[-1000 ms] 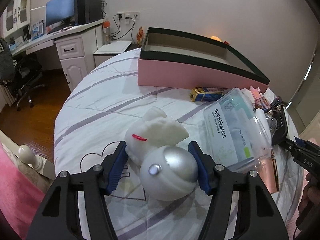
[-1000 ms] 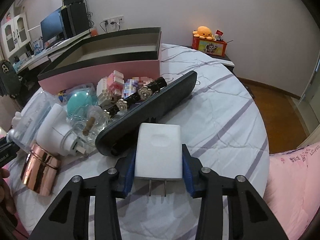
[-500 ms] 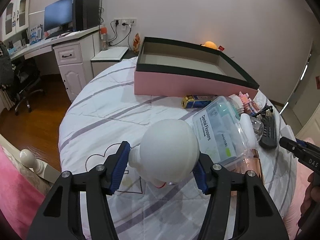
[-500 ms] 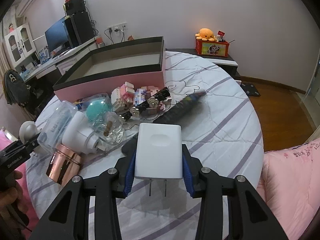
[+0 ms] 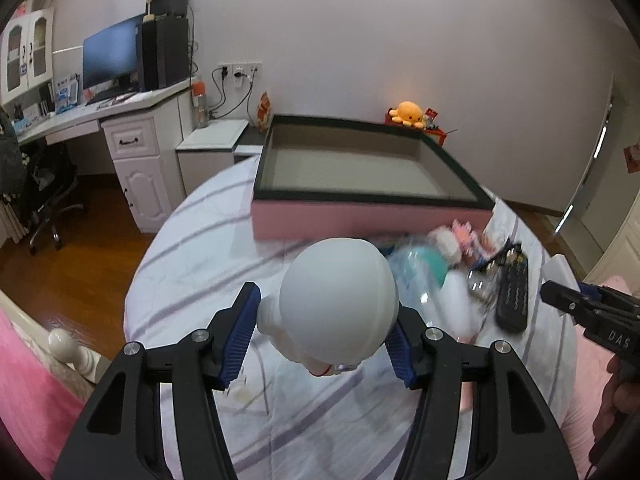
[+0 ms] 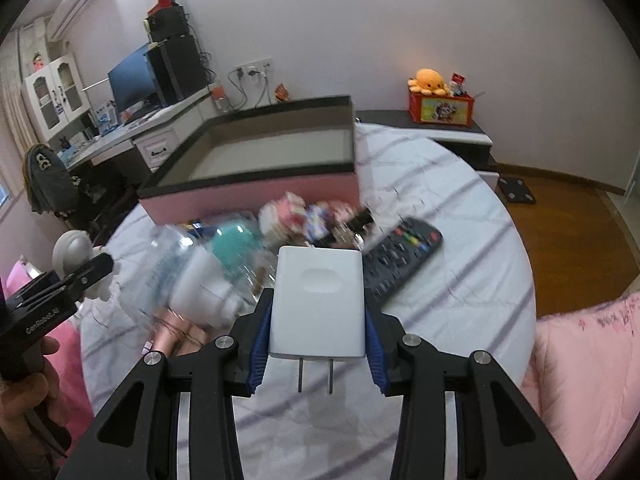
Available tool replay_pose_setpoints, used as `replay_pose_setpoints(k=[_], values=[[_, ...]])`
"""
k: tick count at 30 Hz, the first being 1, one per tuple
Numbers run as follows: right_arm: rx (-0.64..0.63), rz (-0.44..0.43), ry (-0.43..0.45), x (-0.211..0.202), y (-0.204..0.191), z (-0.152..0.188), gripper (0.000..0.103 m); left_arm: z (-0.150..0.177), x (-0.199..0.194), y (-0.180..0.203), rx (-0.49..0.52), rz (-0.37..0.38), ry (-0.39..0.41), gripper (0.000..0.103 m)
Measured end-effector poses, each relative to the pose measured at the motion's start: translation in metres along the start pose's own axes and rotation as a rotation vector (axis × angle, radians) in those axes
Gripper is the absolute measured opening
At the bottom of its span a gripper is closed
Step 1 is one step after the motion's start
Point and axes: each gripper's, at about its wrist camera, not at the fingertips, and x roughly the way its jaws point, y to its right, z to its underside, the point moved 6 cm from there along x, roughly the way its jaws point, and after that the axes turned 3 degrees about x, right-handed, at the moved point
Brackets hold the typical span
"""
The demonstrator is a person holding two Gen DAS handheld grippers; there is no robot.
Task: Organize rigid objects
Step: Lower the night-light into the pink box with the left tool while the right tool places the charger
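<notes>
One charger [image 6: 318, 300], one figurine [image 5: 338, 306], two claws

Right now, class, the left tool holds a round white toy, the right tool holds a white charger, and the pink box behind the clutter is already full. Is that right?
Not quite. The left wrist view shows the pink box empty; the rest holds.

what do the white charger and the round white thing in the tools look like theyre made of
White charger: looks like hard plastic, smooth and slightly glossy, with two bare metal prongs below. Round white thing: probably matte moulded plastic or resin; its dome is even and dull without glare, though the look alone cannot settle which.
</notes>
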Motion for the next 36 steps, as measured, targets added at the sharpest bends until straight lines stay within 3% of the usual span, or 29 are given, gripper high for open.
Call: replay_pose_setpoints(k=[10, 17, 26, 32, 34, 36], values=[[-0.097, -0.048, 0.056, 0.031, -0.045, -0.092, 0.041, -0.093, 0.027, 0.005, 0.027, -0.01, 0.05, 0.059], [-0.099, -0.052, 0.021, 0.094, -0.059, -0.143, 0.042, -0.139, 0.09, 0.001, 0.034, -0.026, 0.022, 0.06], [-0.089, -0.001, -0.106, 0.175, -0.05, -0.152, 0.042, -0.139, 0.169, -0.003, 0.02, -0.038, -0.084, 0.06], [-0.094, 0.04, -0.151, 0.193, -0.045, -0.143, 0.044, -0.126, 0.19, -0.001, 0.02, -0.047, -0.135, 0.061], [-0.092, 0.043, -0.155, 0.195, -0.043, -0.143, 0.059, -0.126, 0.188, -0.003, 0.021, -0.058, -0.13, 0.066], [-0.095, 0.065, -0.134, 0.192, -0.041, -0.145, 0.068, -0.129, 0.183, -0.007, 0.01, -0.091, -0.121, 0.084]])
